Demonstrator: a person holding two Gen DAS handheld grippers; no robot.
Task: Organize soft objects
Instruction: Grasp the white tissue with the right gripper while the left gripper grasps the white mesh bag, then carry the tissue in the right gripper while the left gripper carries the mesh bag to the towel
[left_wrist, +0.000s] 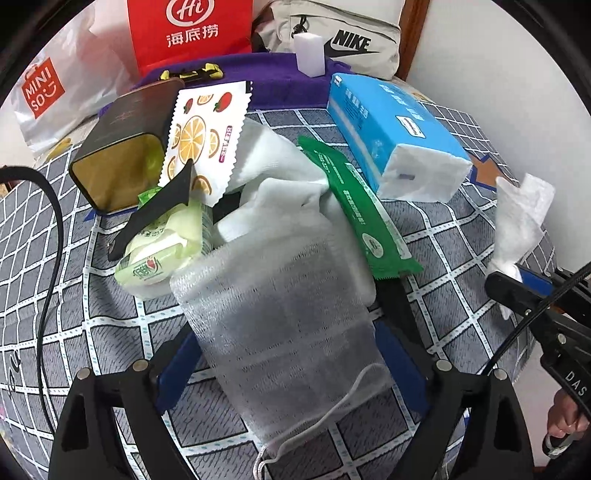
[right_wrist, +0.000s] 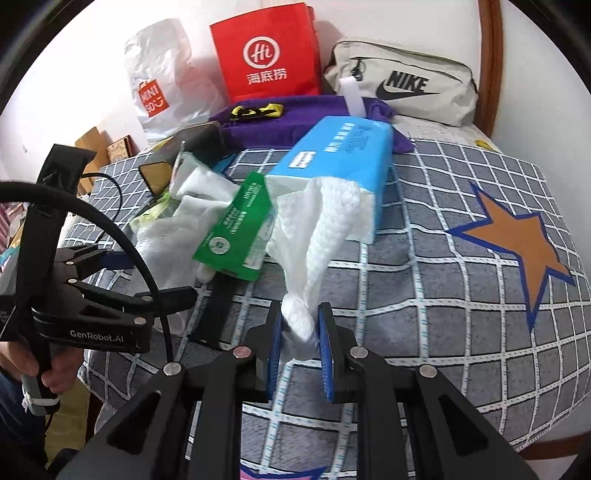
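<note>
My left gripper (left_wrist: 280, 258) is shut on a white mesh pouch (left_wrist: 288, 325) with a drawstring, held over a pile of white cloth (left_wrist: 280, 173), a green packet (left_wrist: 362, 218), a pale green wipes pack (left_wrist: 159, 251) and a fruit-print sachet (left_wrist: 207, 136). My right gripper (right_wrist: 301, 325) is shut on a white tissue (right_wrist: 314, 236) drawn out of the blue tissue pack (right_wrist: 332, 155). The pack (left_wrist: 391, 129) also shows in the left wrist view, with the tissue (left_wrist: 521, 218) at the right edge.
A dark tin box (left_wrist: 122, 147) lies open on its side at the left. Behind are a purple cloth (left_wrist: 280, 77), a white foam block (left_wrist: 310, 55), a red paper bag (right_wrist: 266, 55), a Miniso bag (right_wrist: 159, 85) and a Nike pouch (right_wrist: 402, 85). The checked bedcover (right_wrist: 461, 295) carries all.
</note>
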